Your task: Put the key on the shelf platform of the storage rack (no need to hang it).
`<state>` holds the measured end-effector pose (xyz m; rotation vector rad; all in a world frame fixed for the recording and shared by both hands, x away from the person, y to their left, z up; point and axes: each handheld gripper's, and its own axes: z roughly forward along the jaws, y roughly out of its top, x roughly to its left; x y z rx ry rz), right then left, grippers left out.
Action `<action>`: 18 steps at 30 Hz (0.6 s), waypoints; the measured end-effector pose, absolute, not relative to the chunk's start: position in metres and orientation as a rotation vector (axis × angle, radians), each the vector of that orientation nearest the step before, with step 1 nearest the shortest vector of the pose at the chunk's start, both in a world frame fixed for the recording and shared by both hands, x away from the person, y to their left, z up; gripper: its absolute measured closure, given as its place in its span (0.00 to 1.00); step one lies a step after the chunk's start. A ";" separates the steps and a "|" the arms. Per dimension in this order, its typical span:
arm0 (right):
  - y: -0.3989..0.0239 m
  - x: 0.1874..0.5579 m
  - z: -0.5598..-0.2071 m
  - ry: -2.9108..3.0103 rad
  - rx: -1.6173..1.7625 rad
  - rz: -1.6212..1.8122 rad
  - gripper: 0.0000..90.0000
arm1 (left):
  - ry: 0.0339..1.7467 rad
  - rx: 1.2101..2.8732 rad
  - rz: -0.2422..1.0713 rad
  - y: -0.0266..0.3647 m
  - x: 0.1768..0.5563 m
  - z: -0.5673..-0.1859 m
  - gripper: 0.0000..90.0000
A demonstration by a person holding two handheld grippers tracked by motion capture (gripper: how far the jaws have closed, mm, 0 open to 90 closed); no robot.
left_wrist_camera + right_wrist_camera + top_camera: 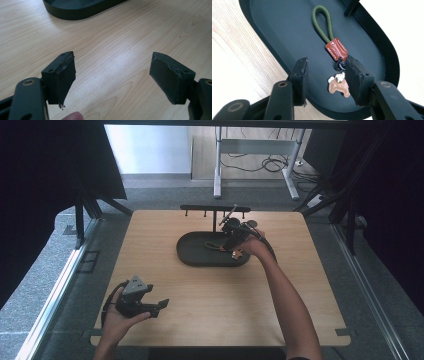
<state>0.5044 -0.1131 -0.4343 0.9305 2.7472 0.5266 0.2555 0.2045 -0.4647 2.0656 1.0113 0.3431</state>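
Observation:
A keychain [336, 48] lies flat in the black oval tray [277, 30]: an olive cord loop, a brown leather tag, a black ring and a small tan leather charm [338, 86]. My right gripper [325, 67] hovers just over the tray's near end, jaws partly apart. The ring and charm sit beside its right pad [355, 80], and neither pad presses on them. In the high view the right gripper [233, 246] is over the tray [192, 252], right of centre. My left gripper [159, 307] rests in a hand at the table's front left, jaws wide and empty [112, 65].
A black rack with small hooks [215, 210] rises from the back of the tray. The light wooden table [210, 300] stretches bare between the two hands. Dark frame posts flank the table, and a desk with cables stands beyond on the floor.

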 end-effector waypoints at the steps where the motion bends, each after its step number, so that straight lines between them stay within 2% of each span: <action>1: -0.114 0.504 -0.434 2.744 0.938 0.531 0.59 | 1.011 2.066 0.343 0.205 0.255 -0.465 0.24; 10: -0.122 0.494 -0.425 2.714 0.969 0.605 0.53 | 1.014 2.061 0.347 0.206 0.255 -0.464 0.24; 18: -0.135 0.469 -0.409 2.680 0.963 0.702 0.50 | 1.017 2.069 0.356 0.204 0.255 -0.464 0.24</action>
